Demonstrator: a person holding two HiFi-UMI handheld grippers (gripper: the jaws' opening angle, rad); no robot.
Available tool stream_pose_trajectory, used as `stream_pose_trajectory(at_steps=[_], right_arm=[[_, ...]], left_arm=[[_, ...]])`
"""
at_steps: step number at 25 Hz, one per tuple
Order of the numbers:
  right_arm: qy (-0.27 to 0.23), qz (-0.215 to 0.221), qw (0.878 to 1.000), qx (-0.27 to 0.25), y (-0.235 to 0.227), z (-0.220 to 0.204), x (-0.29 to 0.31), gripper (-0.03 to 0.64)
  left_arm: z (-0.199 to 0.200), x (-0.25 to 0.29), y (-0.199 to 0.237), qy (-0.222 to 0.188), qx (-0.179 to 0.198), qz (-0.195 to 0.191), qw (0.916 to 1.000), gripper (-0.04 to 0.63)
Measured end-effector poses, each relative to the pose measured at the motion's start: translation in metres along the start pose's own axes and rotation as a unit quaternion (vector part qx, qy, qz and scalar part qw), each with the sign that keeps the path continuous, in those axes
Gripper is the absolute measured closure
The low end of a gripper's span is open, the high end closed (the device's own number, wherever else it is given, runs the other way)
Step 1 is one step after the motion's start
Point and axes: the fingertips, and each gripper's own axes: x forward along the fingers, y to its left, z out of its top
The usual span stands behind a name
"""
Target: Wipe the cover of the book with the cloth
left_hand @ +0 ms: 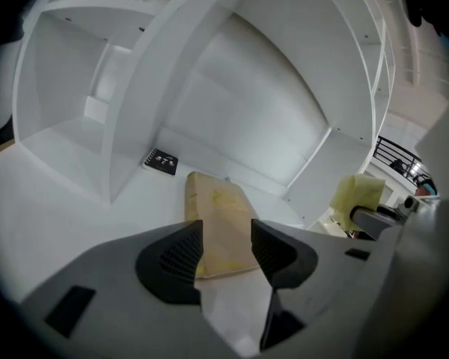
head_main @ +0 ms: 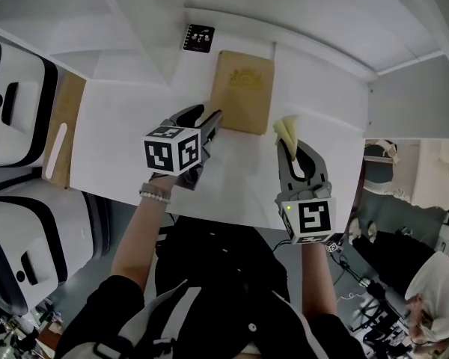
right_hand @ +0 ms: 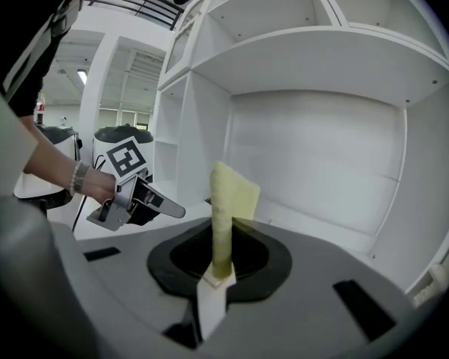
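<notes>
A tan book point(head_main: 243, 90) lies flat on the white desk point(head_main: 127, 144), towards the back wall. My left gripper point(head_main: 212, 120) is at the book's near left corner with its jaws apart. In the left gripper view the book point(left_hand: 218, 223) shows through the gap between the fingers, and nothing is gripped. My right gripper point(head_main: 288, 150) hovers to the right of the book, shut on a folded yellow cloth point(head_main: 286, 132). In the right gripper view the cloth point(right_hand: 228, 200) stands up from the closed jaws, and the left gripper point(right_hand: 176, 211) shows at the left.
A small black card point(head_main: 199, 38) lies behind the book near the wall. White shelf panels enclose the desk at the back and right. A wooden board point(head_main: 60, 129) and white machines point(head_main: 15, 103) are at the left. A person sits at the bottom right.
</notes>
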Motion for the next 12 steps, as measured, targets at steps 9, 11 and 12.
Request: stream_pose_trajectory(at_steps=[9,11,12], right_arm=[[0.027,-0.008,0.999,-0.019,-0.037,-0.015,0.037,0.581],[0.033,-0.004,0.999,-0.026,-0.041,-0.016,0.046,0.581],[0.037,-0.001,0.999,-0.029,-0.043,-0.016,0.051,0.581]], left_arm=[[-0.019,0.034,0.021,0.038,-0.042,0.008,0.9984,0.371],[-0.023,0.038,0.023,0.046,-0.052,0.007,0.9976,0.371],[-0.025,0.040,0.024,0.051,-0.055,0.006,0.9972,0.371]])
